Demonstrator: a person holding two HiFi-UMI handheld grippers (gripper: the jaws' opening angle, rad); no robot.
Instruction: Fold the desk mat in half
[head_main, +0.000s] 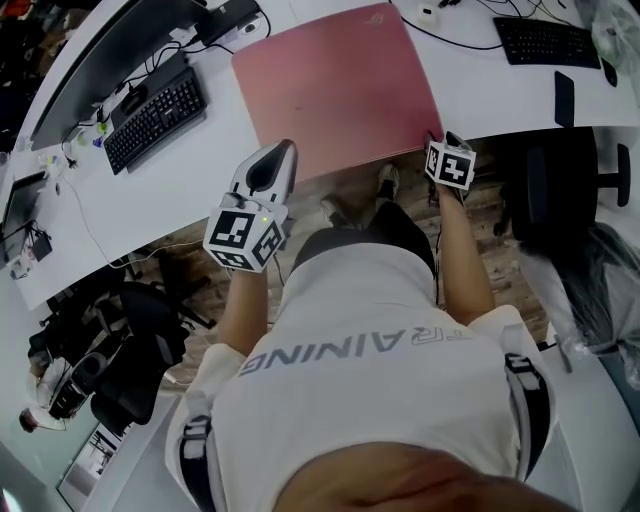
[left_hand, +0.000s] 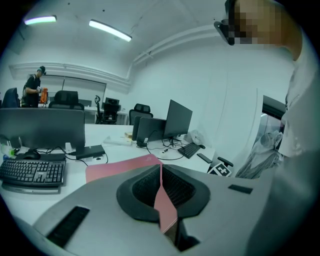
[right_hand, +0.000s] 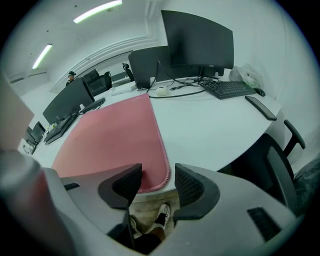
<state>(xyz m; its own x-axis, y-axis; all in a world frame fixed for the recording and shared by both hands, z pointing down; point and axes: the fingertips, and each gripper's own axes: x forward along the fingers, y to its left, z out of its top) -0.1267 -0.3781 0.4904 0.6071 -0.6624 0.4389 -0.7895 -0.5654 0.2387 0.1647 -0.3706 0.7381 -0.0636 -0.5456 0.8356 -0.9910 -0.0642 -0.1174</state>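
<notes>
The pink desk mat (head_main: 335, 85) lies flat on the white desk (head_main: 200, 170). The right gripper (right_hand: 156, 176) gapes at the mat's near corner. It should slide under and pinch past the hem. The left gripper (left_hand: 160, 172), all but closed and empty, needs opening first.

Place: open-plan office.

Landmark: the long white curved desk (head_main: 200, 165) I stand at.
- On it, to my left: a black keyboard (head_main: 155, 120) in front of a dark monitor (head_main: 110, 60).
- On it, to my right: a second keyboard (head_main: 545, 42), with loose cables (head_main: 455, 42) beside it.
- At the middle of its near edge: a pink desk mat (head_main: 330, 90).
- Along its far side: further monitors (right_hand: 197, 40).
- At its near side: a black swivel chair (head_main: 560, 185).
- Above it: ceiling strip lights (left_hand: 110, 30).
- Beyond it: more desks and chairs, and a person (left_hand: 34, 87) standing.
</notes>
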